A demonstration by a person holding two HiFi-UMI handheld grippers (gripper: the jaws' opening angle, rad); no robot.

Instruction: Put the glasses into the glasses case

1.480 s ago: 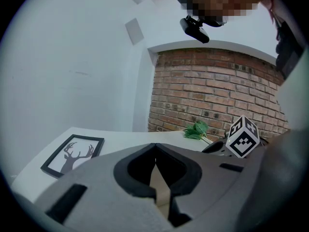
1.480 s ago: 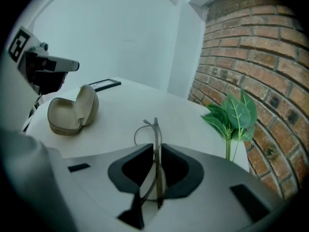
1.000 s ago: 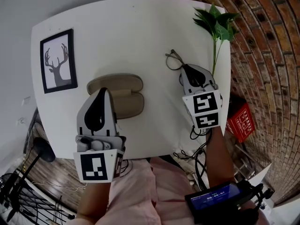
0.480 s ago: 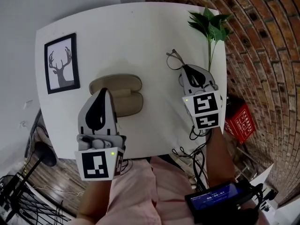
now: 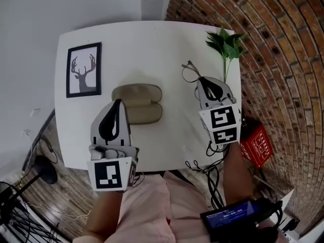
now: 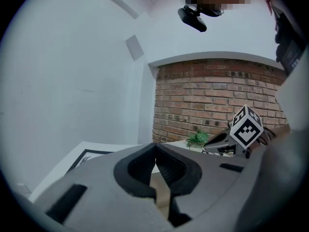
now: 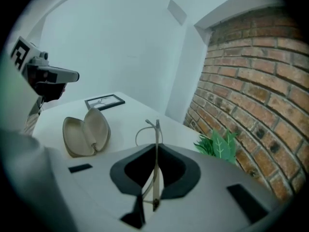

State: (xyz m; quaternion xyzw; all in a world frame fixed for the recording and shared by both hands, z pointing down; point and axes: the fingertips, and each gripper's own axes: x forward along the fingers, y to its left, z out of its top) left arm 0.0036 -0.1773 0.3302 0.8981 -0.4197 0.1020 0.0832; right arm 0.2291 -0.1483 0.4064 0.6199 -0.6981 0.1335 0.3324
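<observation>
The thin wire-framed glasses (image 5: 190, 71) hang from my right gripper (image 5: 201, 79), which is shut on one temple arm; the lenses stick out beyond the tips over the table's right side. In the right gripper view the temple (image 7: 155, 149) runs straight between the jaws. The beige glasses case (image 5: 137, 103) lies open mid-table, its two shells (image 7: 87, 135) spread apart. My left gripper (image 5: 118, 102) hovers over the case's near left edge, jaws together with nothing in them. The case's beige shows through the gap behind the tips (image 6: 155, 147).
A framed deer picture (image 5: 84, 69) lies at the left of the white table (image 5: 152, 39). A green leafy sprig (image 5: 226, 43) sits at the far right corner beside the brick wall. A red box (image 5: 255, 139) and cables lie on the floor to the right.
Both grippers have risen above the table. The right one lifted the glasses with it. The case has stayed in place.
</observation>
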